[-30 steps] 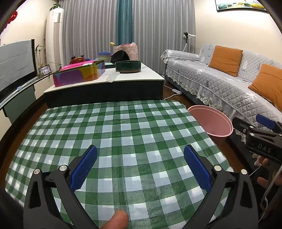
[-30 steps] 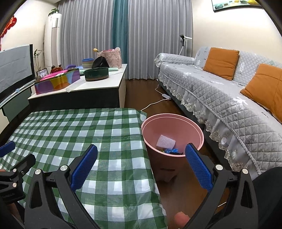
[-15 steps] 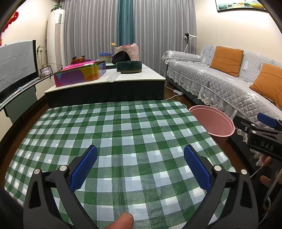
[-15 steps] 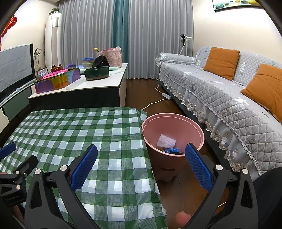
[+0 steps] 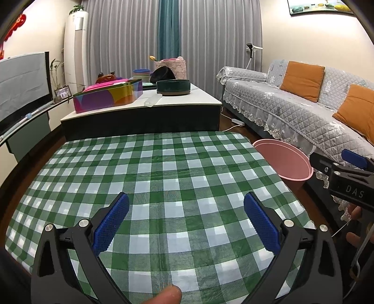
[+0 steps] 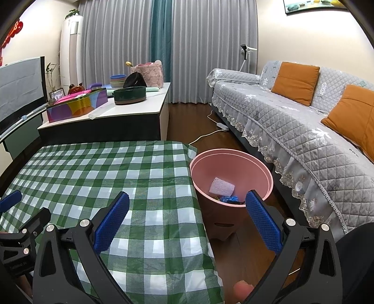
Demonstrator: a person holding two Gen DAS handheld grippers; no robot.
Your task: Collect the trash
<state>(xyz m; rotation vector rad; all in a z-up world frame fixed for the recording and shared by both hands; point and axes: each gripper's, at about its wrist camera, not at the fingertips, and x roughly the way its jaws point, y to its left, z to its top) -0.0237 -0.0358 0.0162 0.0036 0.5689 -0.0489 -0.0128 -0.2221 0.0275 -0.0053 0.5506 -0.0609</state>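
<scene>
Pink waste bin (image 6: pixel 233 173) stands on the floor just beside the green checked surface (image 6: pixel 131 177) (white netting and blue scraps lie inside). Left gripper (image 5: pixel 185 219) and right gripper (image 6: pixel 187 219) have fingers spread, holding nothing.

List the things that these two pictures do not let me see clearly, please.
- Pink bin: in the right wrist view its near rim and the right gripper finger hide most of the trash; in the left wrist view the inside is out of sight.
- Right gripper in the left wrist view: cut off by the frame edge.
- Framed picture: cut by the top edge.
</scene>
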